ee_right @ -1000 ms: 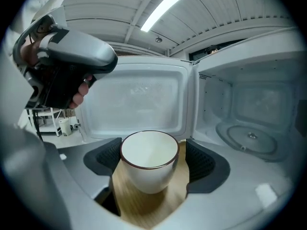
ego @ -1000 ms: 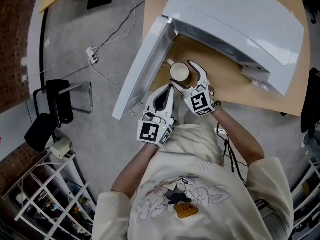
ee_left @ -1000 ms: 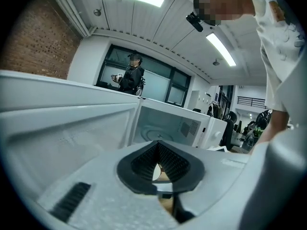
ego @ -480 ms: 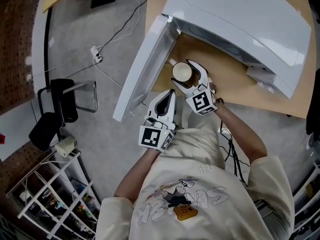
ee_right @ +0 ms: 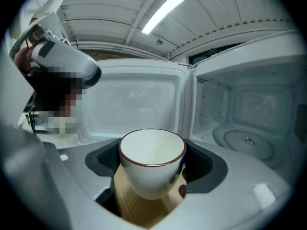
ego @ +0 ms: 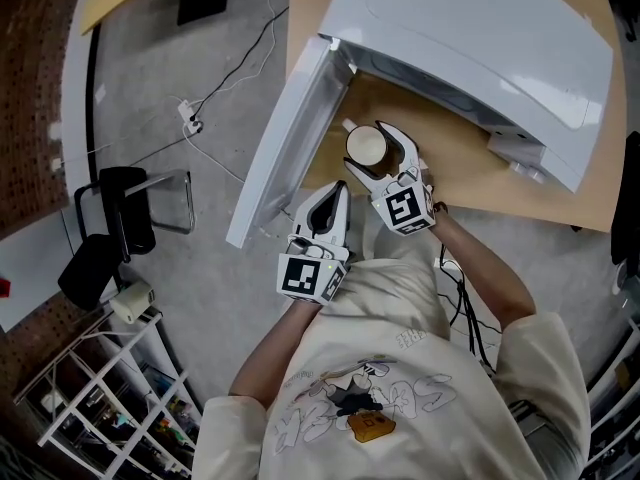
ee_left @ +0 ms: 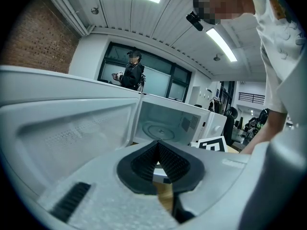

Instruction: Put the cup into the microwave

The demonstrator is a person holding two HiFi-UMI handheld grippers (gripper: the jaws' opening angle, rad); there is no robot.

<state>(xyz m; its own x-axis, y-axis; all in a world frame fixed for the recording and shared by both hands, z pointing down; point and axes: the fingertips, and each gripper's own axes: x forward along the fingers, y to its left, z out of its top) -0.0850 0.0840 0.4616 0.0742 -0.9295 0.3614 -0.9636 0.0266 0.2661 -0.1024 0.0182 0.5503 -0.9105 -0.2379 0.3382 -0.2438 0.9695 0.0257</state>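
We note right tongs [ego: 370, 148] grasping cup [ee_right: 152, 164] mid-frame, below open microwave [ego: 470, 38] upper right; left tongs [ego: 337, 188] clenched, empty.

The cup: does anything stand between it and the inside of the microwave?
Nothing visible does. The cup sits between the jaws of the right gripper, the microwave door stands wide open, and the chamber with its turntable looks empty.

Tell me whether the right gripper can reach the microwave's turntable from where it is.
Probably yes. The door stands wide open, the turntable is bare, and nothing sits between it and the right gripper, which grips the cup.
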